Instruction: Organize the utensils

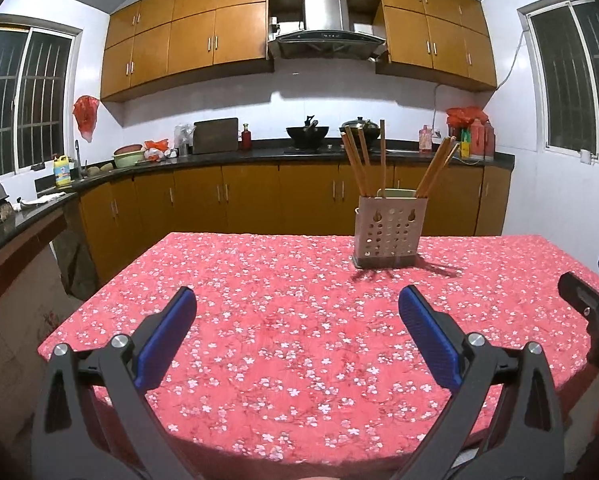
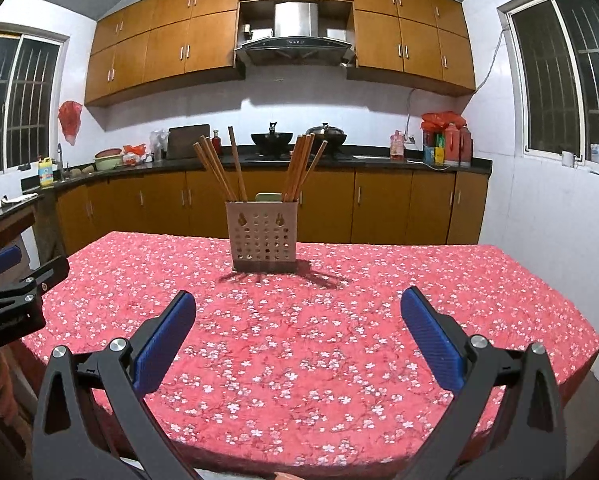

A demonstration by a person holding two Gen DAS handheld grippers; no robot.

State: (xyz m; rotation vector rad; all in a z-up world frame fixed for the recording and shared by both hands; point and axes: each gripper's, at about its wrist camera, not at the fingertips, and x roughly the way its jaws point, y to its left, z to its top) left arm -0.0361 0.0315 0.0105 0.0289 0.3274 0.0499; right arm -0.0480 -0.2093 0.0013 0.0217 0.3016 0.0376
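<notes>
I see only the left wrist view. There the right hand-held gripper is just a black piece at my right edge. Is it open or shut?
Observer: Open. The right hand-held gripper has its blue pads wide apart and holds nothing.
Operator: Where does the utensil holder stand for it?
Observer: The utensil holder stands almost straight ahead, slightly left of centre in the right wrist view.
Operator: How many sticks lean to the right side?
Observer: At least four chopsticks fan rightward from the holder.
</notes>
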